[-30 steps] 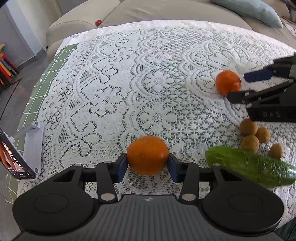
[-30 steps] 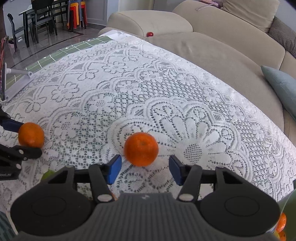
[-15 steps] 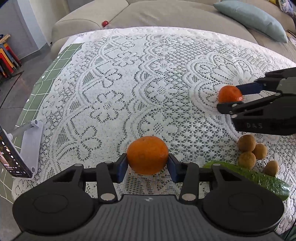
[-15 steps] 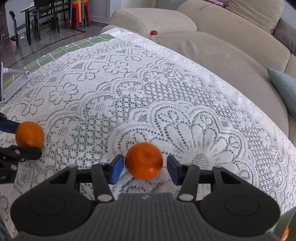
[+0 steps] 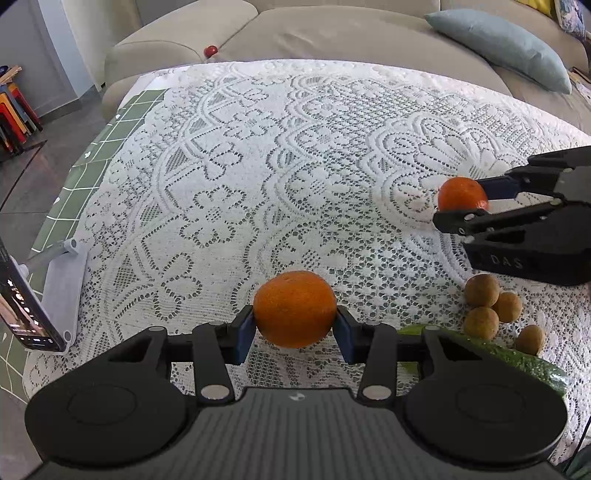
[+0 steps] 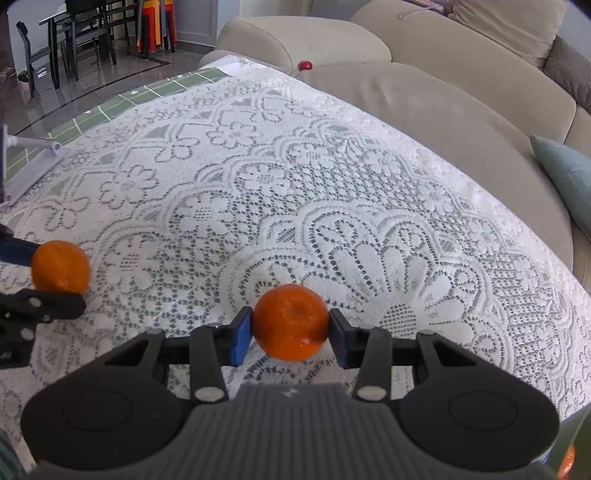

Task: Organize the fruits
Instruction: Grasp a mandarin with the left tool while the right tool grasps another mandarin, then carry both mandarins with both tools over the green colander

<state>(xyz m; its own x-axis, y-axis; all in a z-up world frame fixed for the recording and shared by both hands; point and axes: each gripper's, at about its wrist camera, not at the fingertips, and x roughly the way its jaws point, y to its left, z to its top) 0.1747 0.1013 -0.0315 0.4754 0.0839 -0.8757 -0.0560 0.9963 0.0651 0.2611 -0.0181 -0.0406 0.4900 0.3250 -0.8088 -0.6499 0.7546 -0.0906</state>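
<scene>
Left wrist view: left gripper [image 5: 294, 328] clamping one orange [image 5: 294, 308] above the lace tablecloth [image 5: 236, 177]. Right gripper [image 6: 290, 334] closing on a second orange [image 6: 290, 322], pads already touching. Longans [image 5: 493, 302] and cucumber [image 5: 517, 360] waiting nearby, unsorted; organizing barely starting.

Home living room: beige sofa [image 5: 332, 33], lace-covered table [image 5: 295, 166].

An orange [image 6: 290, 322] is being squeezed between the closing blue pads of the right gripper [image 6: 290, 334], while another orange [image 6: 60, 266] is held by the left gripper [image 6: 27, 275] nearby.
</scene>
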